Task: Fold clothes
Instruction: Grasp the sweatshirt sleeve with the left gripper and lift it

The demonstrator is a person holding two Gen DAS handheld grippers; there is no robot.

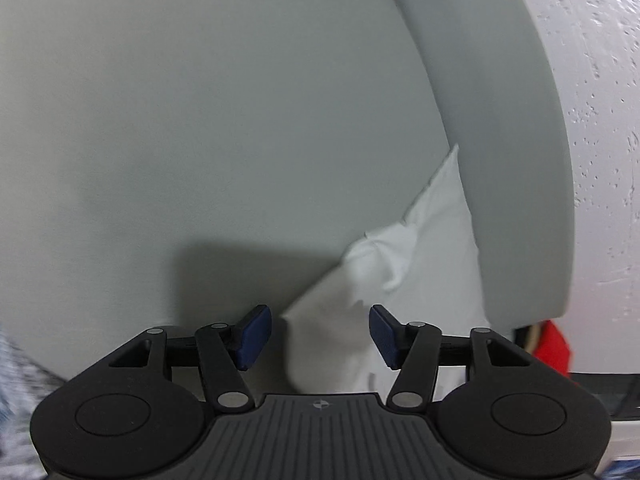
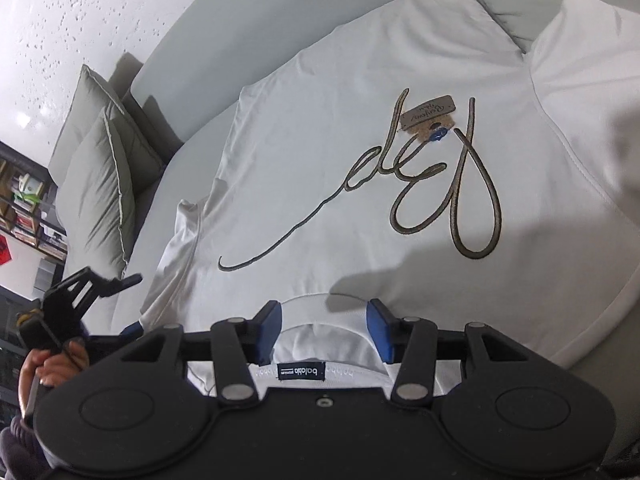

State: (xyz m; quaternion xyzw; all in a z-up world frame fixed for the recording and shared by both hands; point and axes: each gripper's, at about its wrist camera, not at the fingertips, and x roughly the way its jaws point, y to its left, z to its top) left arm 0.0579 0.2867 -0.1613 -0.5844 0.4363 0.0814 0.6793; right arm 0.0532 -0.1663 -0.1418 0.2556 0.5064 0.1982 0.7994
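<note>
A white T-shirt (image 2: 360, 152) with a gold script design lies spread flat on a pale grey sofa seat (image 2: 192, 92), with a brown hang tag (image 2: 430, 114) on its chest. My right gripper (image 2: 325, 330) is open just above the collar and its black label (image 2: 301, 372). My left gripper (image 1: 320, 336) is open over a white sleeve corner (image 1: 408, 252) of the shirt. It also shows at the left of the right wrist view (image 2: 108, 284), beside the shirt's left sleeve.
Two grey cushions (image 2: 100, 184) lean at the sofa's left end. The sofa's back (image 1: 500, 140) runs along a white textured wall (image 1: 600, 120). A bookshelf (image 2: 24, 208) stands at the far left. Something red (image 1: 554, 344) lies past the sofa's end.
</note>
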